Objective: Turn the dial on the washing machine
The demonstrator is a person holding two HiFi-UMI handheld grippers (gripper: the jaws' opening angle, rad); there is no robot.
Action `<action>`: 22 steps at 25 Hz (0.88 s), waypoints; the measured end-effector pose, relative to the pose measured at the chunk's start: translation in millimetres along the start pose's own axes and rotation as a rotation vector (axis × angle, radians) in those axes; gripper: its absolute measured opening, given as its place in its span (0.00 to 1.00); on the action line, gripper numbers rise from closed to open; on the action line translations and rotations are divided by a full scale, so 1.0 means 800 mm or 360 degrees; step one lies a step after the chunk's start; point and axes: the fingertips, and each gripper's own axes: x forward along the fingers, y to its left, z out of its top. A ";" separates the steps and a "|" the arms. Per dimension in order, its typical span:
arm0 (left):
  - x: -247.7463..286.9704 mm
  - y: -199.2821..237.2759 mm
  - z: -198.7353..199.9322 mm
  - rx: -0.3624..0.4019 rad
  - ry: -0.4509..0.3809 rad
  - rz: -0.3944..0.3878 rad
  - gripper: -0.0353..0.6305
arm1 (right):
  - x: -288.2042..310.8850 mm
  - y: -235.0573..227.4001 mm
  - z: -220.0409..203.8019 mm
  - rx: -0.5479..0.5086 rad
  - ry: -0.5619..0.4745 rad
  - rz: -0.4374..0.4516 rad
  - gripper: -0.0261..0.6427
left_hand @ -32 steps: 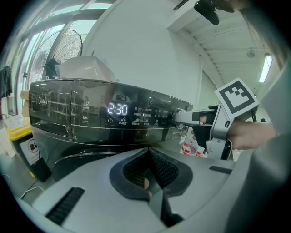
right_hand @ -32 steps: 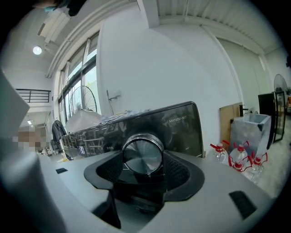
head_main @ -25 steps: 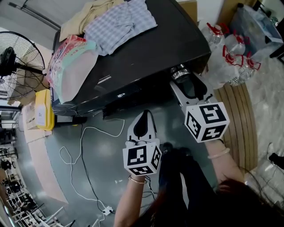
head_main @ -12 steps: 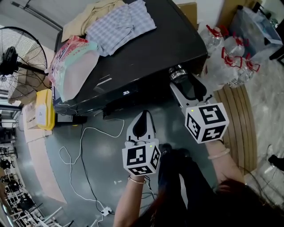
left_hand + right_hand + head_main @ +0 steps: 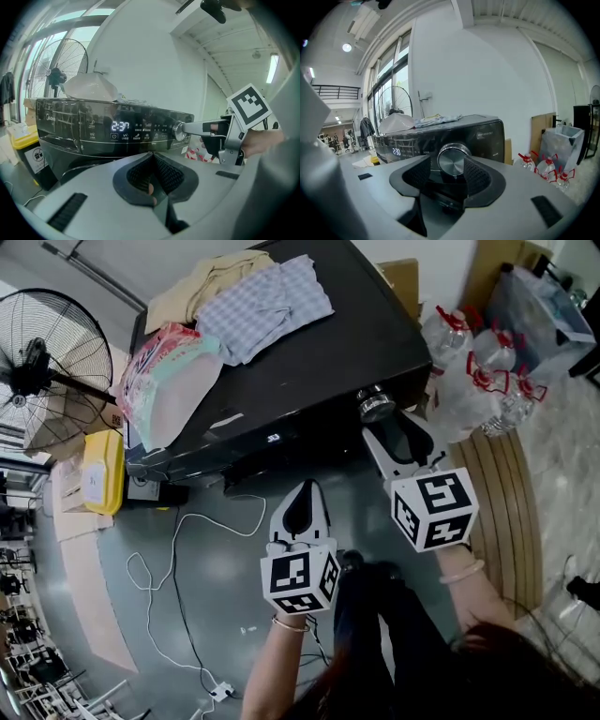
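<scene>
Right hand-held gripper (image 5: 384,426) closing around the dial (image 5: 451,162)!
Its jaws are spread beside the dial, 3 o'clock on the washing machine (image 5: 309,362); left hand-held gripper (image 5: 305,488) pressed together.

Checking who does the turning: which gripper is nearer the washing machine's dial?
Right. The right gripper has the dial between its closing jaws; the left gripper hangs back, shut.
</scene>
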 end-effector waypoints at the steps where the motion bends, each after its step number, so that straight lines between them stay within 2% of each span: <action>1: -0.002 0.000 0.002 0.0003 -0.0005 0.0002 0.08 | -0.002 0.002 0.000 -0.0001 0.0005 0.0005 0.40; 6: -0.016 -0.001 0.016 0.0010 -0.0034 0.0014 0.08 | -0.016 0.010 0.004 -0.0010 0.0019 0.0026 0.34; 22: -0.059 -0.028 0.045 -0.0026 -0.0001 0.0018 0.08 | -0.070 0.029 0.023 -0.0086 0.0057 0.0078 0.25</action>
